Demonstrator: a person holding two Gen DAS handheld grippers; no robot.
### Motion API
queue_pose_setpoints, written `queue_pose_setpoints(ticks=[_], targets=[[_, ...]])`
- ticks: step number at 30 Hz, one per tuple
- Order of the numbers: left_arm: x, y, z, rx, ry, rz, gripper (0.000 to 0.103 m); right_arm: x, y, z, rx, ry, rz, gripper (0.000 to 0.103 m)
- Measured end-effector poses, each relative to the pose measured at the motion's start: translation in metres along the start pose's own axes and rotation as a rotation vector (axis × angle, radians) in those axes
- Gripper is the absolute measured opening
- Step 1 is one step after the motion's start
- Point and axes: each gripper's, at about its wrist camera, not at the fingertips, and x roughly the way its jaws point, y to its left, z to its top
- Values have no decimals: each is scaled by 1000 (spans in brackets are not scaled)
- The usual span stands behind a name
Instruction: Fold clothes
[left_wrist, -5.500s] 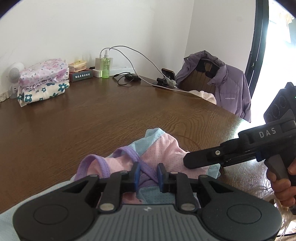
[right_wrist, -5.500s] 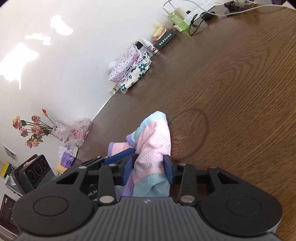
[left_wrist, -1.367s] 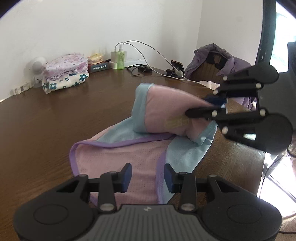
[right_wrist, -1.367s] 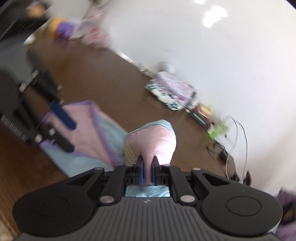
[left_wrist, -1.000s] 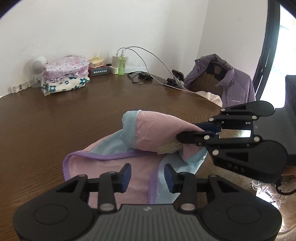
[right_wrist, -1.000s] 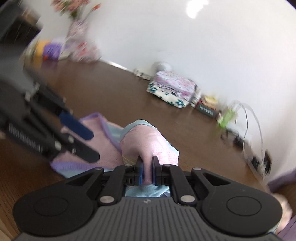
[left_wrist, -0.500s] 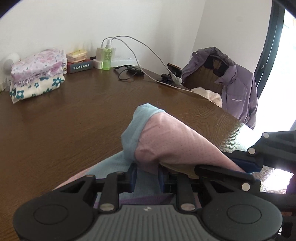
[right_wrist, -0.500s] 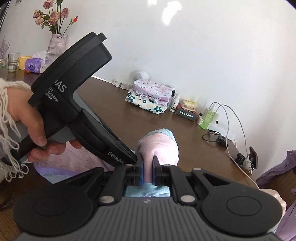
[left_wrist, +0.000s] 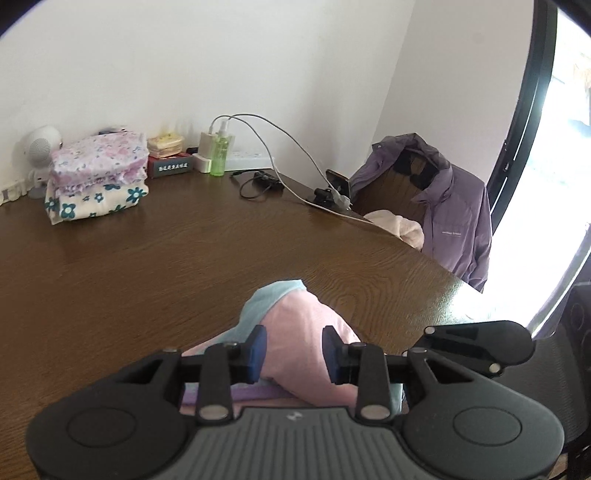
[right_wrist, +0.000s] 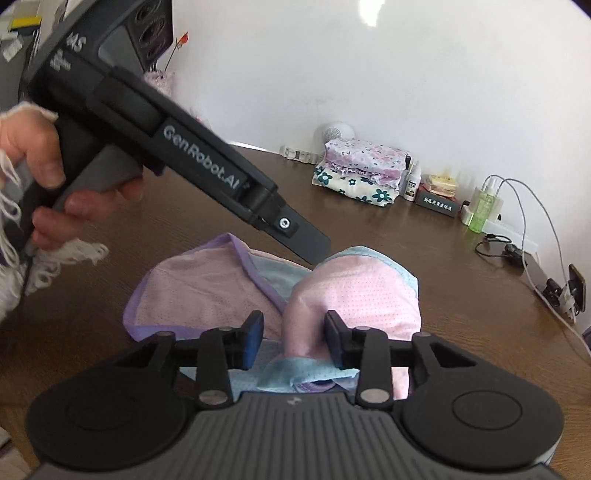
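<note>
Pink mesh garment with blue and purple trim (right_wrist: 354, 295) bunches low centre on my brown wooden table (left_wrist: 155, 251); left gripper (left_wrist: 291, 350) and right gripper (right_wrist: 293, 338) both spread apart around its raised fold.

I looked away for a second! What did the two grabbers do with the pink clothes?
Both let go: the right gripper and left gripper opened, leaving the pink garment folded over on the table. The folded floral stack stayed put.
</note>
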Motion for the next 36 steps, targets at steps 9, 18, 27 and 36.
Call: queue_pose_setpoints(ticks=[9,18,27,36], targets=[[26,7,-27,21,79,71,25,-16,-84,-12,439,35,65,51],[9,20,-46,-75,50,70,28,32,-112,-30,733,166,253,9],[-38,5,-57,-35,-11,132,33,14,-25,35,-302,192,-248,8],[-67,-6,-50,-46,-115,116,38,11,88,-23,-799,147,-160,10]])
